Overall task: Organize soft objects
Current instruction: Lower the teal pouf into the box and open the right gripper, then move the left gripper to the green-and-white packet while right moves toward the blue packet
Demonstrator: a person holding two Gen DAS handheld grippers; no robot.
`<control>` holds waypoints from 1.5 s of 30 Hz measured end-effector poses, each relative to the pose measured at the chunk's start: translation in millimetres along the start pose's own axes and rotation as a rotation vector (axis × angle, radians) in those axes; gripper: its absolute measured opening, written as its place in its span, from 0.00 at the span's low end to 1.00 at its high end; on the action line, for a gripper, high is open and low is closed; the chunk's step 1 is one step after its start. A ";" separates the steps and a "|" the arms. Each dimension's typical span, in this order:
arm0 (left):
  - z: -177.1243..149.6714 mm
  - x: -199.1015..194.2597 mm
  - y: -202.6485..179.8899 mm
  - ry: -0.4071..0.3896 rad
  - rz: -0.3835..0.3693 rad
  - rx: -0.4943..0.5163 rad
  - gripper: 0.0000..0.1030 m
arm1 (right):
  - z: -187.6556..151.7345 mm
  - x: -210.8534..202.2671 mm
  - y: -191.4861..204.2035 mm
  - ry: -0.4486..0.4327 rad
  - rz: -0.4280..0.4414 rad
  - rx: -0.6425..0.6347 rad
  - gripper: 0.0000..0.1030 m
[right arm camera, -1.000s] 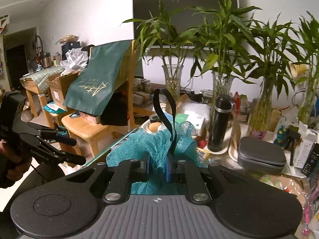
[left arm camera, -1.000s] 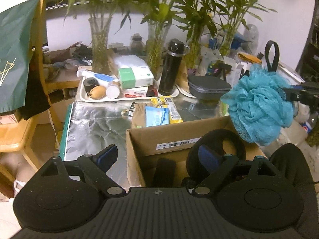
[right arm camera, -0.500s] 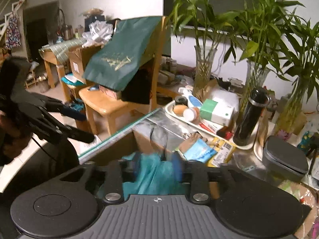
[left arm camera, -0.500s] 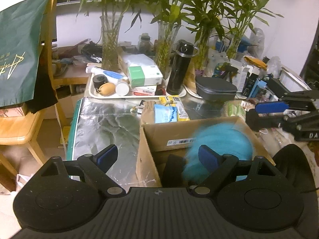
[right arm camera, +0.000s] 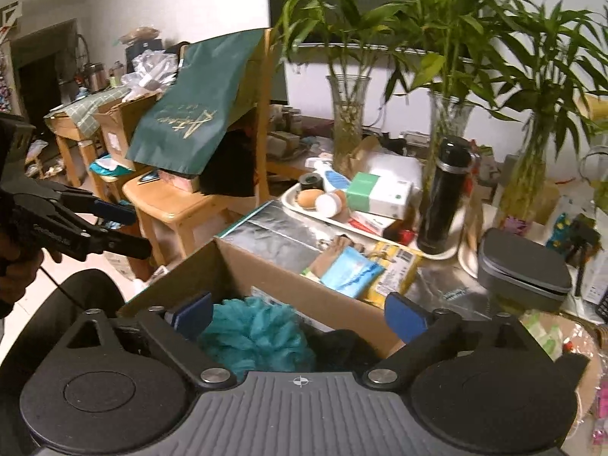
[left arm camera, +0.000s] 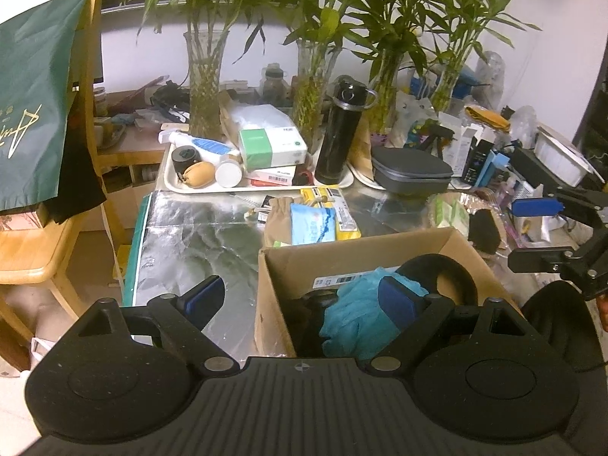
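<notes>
The blue bath puff (right arm camera: 258, 332) lies inside the cardboard box (right arm camera: 304, 288), next to some dark soft things I cannot make out. The box is the thing to find everything by.

The right gripper (right arm camera: 300, 313) hangs just above the box and points down into it. Its jaws have just been opening, and now they stand wide. The puff sits low between them, nearer the left pad, but the pads do not press on it. So the puff is let go and rests in the box. The puff is a round ball, so it has no long side.

The left gripper (left arm camera: 304, 298) is open too and holds nothing. It looks at the box from the other side, and one of its pads shows in front of the puff (left arm camera: 361, 315). I cannot tell if that pad touches it. Both grippers are close to the box, but the right one is right over the puff.

I think the puff is done, and the next soft thing must come from outside the box. The right gripper has to go up first so it does not catch the puff again.

The box stands on a shiny silver sheet (left arm camera: 197, 243) on the table. Behind the box lie some packets (left arm camera: 311, 220), then a tray (left arm camera: 228, 188) with small things, a black bottle (left arm camera: 338, 136) and glass vases with green plants (left arm camera: 205, 87). A wooden chair (left arm camera: 34, 250) with a green bag (left arm camera: 30, 106) on it stands to the left of the box. The room is very full.
</notes>
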State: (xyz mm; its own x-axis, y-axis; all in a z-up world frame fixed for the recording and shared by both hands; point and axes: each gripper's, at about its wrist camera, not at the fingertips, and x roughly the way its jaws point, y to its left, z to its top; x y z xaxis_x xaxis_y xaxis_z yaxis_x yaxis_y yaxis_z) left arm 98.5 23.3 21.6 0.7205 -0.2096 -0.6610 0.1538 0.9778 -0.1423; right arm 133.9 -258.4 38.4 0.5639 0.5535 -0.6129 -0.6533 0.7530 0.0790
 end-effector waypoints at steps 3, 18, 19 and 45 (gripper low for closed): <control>2.0 2.7 -3.3 0.004 -0.007 0.004 0.87 | -2.7 0.9 -6.7 0.001 -0.011 0.023 0.97; 14.8 14.8 -13.6 -0.017 -0.003 0.062 0.87 | -10.9 11.5 -22.5 0.012 -0.048 0.072 1.00; 15.2 16.0 -13.8 -0.018 -0.003 0.067 0.87 | -11.5 12.6 -23.8 0.012 -0.050 0.077 1.00; 24.2 57.1 11.6 -0.011 -0.062 0.025 0.86 | -18.6 56.9 -65.5 0.027 -0.059 0.189 1.00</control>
State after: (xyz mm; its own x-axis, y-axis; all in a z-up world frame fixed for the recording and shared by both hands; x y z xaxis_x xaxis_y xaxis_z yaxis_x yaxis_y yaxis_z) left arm 157.8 22.7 0.1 0.7162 -0.2703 -0.6435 0.2152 0.9626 -0.1648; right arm 199.4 -282.8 -16.3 0.5831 0.4984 -0.6416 -0.5114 0.8388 0.1869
